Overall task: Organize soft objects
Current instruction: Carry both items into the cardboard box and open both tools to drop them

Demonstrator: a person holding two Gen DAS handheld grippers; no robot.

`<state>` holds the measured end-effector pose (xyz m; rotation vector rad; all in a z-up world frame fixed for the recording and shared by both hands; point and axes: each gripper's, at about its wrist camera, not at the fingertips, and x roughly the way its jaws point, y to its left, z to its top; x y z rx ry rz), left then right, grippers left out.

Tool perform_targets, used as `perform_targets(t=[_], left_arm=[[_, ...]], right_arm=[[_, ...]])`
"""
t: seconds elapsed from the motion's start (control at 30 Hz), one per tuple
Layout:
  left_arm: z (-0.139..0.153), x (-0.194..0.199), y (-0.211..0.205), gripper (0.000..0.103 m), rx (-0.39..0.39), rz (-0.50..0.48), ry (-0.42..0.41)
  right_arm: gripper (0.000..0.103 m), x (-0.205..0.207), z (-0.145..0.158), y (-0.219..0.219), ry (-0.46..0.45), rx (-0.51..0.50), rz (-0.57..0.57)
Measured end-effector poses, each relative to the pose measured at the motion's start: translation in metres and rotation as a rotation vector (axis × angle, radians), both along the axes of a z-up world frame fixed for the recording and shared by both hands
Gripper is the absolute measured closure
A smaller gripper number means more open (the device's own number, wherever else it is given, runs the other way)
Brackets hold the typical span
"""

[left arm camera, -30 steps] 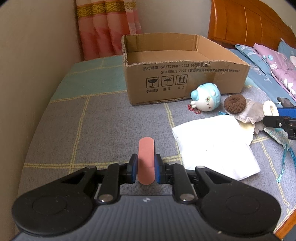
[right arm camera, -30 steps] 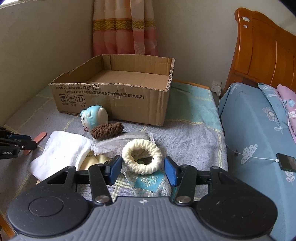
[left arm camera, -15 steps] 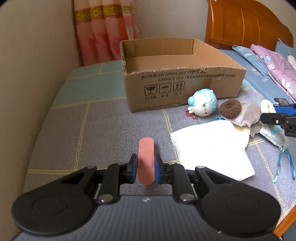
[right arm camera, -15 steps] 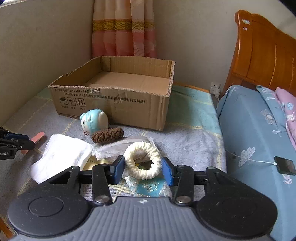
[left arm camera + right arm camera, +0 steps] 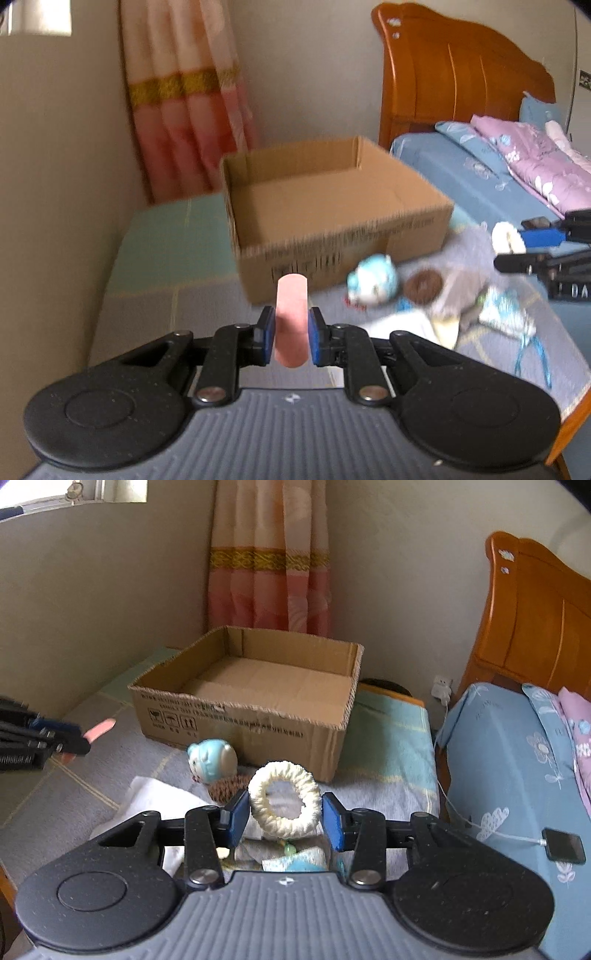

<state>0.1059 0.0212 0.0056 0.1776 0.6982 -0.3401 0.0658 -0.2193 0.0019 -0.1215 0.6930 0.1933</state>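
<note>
My left gripper [image 5: 291, 339] is shut on a pink flat strip [image 5: 291, 306] and holds it in the air, short of the open cardboard box [image 5: 332, 206]. My right gripper [image 5: 284, 818] is shut on a cream scrunchie ring [image 5: 284, 801], lifted above the bed, with the box [image 5: 251, 701] ahead. The left gripper with the pink strip [image 5: 99, 729] shows at the left of the right wrist view. The box looks empty inside.
On the grey bedspread lie a blue plush toy [image 5: 212, 762], a brown scrunchie [image 5: 225, 786], a white cloth [image 5: 159, 797] and a blue patterned pouch [image 5: 506, 314]. A wall runs on the left, a wooden headboard [image 5: 535, 620] and blue bedding with a phone [image 5: 565, 845] on the right.
Both grippers rose and moved toward the box. The right gripper closed on the cream scrunchie and lifted it off the pile. The left still holds the pink strip.
</note>
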Motion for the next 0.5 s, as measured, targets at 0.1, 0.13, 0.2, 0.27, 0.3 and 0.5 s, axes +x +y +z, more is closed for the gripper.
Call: perform_targets(t=[0.1, 0.13, 0.2, 0.27, 0.3, 0.5], left_arm=[[0.013, 0.015, -0.008, 0.086, 0.004, -0.026, -0.044], [0.017, 0.022, -0.010, 0.086, 0.006, -0.030, -0.053], [0.023, 0.035, -0.015, 0.086, 0.010, -0.040, -0.071], [0.028, 0.050, -0.022, 0.086, 0.017, -0.053, -0.088], [0.030, 0.059, -0.025, 0.086, 0.020, -0.056, -0.093], [0.032, 0.115, -0.045, 0.086, 0.048, -0.048, -0.097]], right_arm=[[0.055, 0.005, 0.006, 0.002, -0.016, -0.007, 0.017], [0.055, 0.006, 0.008, 0.002, -0.021, -0.007, 0.023], [0.055, 0.010, 0.012, 0.003, -0.033, -0.008, 0.028], [0.055, 0.014, 0.016, 0.004, -0.043, -0.013, 0.034], [0.055, 0.016, 0.018, 0.004, -0.050, -0.018, 0.035], [0.055, 0.028, 0.023, 0.003, -0.065, -0.029, 0.033]])
